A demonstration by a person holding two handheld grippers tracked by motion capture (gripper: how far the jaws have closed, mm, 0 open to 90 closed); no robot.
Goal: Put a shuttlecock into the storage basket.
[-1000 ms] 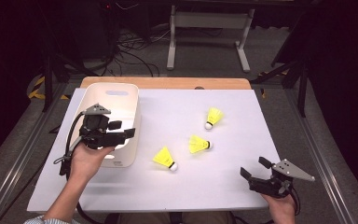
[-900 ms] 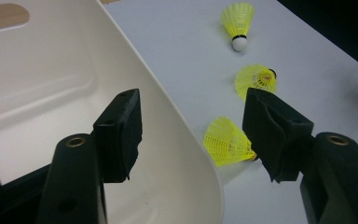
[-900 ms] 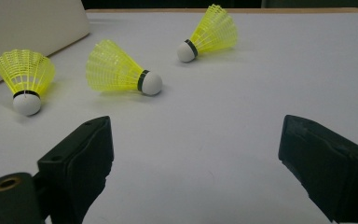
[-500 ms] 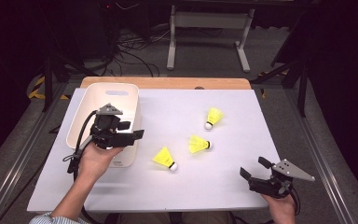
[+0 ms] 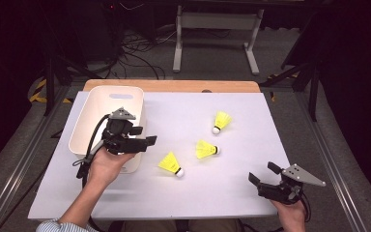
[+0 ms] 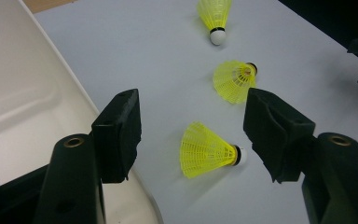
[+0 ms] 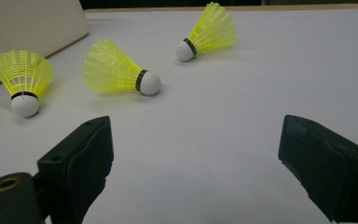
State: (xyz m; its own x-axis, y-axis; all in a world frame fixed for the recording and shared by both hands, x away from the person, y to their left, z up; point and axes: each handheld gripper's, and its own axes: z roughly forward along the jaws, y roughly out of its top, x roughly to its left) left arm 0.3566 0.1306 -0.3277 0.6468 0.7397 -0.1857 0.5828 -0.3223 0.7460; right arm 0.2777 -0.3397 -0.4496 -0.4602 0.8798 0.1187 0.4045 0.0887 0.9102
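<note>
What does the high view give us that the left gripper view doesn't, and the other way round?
High view alone: the whole white bin outline with its handle slot, both hands, the right gripper open near the table's front right edge, and the wooden strip at the table's far edge.

Left gripper view alone: a close look between the open jaws of the left gripper, lined up toward the nearest shuttlecock, which lies on its side, cork pointing right.

Both: three yellow shuttlecocks on the white table, plus the bin wall.
</note>
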